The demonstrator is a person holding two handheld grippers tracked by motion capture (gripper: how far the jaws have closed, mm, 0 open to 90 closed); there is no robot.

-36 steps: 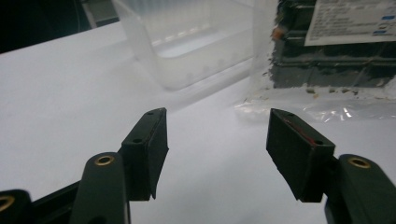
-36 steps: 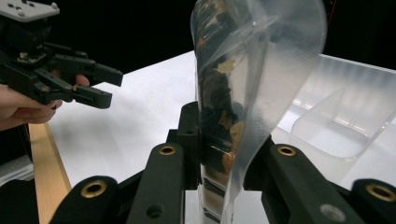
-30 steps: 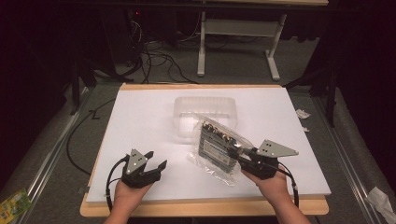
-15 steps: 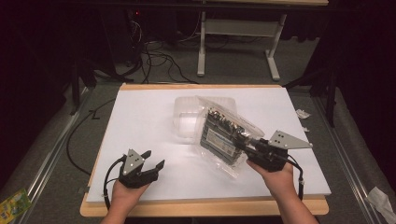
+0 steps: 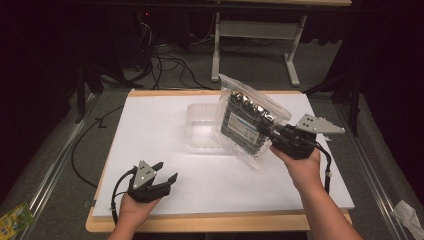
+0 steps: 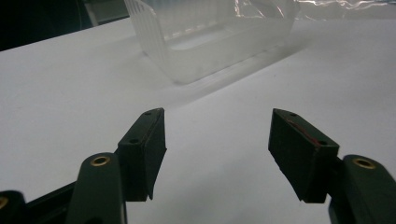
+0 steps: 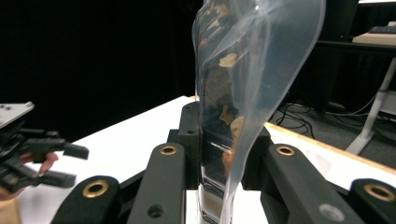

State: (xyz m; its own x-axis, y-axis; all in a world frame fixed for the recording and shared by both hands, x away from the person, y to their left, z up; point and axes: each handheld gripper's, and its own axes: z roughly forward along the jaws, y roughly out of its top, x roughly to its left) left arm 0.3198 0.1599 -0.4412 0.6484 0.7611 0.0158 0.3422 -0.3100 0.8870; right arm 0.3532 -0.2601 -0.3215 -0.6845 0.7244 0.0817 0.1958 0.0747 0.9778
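Starting at the left of the high view, the left gripper (image 5: pixel 167 172) sits low by the near-left corner of the white tabletop (image 5: pixel 160 125), a hand wrapped round its body, its jaws spread and holding nothing, the cable looping off the near edge. Its own view confirms it: the two black pads (image 6: pixel 144 149) stand well apart with bare white surface between them, and ahead of them the clear plastic tub (image 6: pixel 210 37) shows ribbed walls that the high view blurs. From above, that tub (image 5: pixel 202 127) rests around the middle of the tabletop, toward the far edge, with the bag partly in front of its right side. Moving right, the clear plastic bag (image 5: pixel 247 120) of dark packed items hangs in the air above the tabletop's right half, tilted, its lower right edge pinched by the right gripper (image 5: pixel 267 131), jaws clamped tight on it, grey plate on top. The right gripper view brings what the overhead one cannot: the bag (image 7: pixel 243 70) rising edge-on straight from between the closed jaws, its film wrinkled and glossy, dark contents with pale flecks inside. Off at that view's left edge, the left gripper (image 7: pixel 70 161) shows farther away, jaws apart. Back in the high view, a white desk frame (image 5: pixel 255 30) stands on the floor beyond the far edge.
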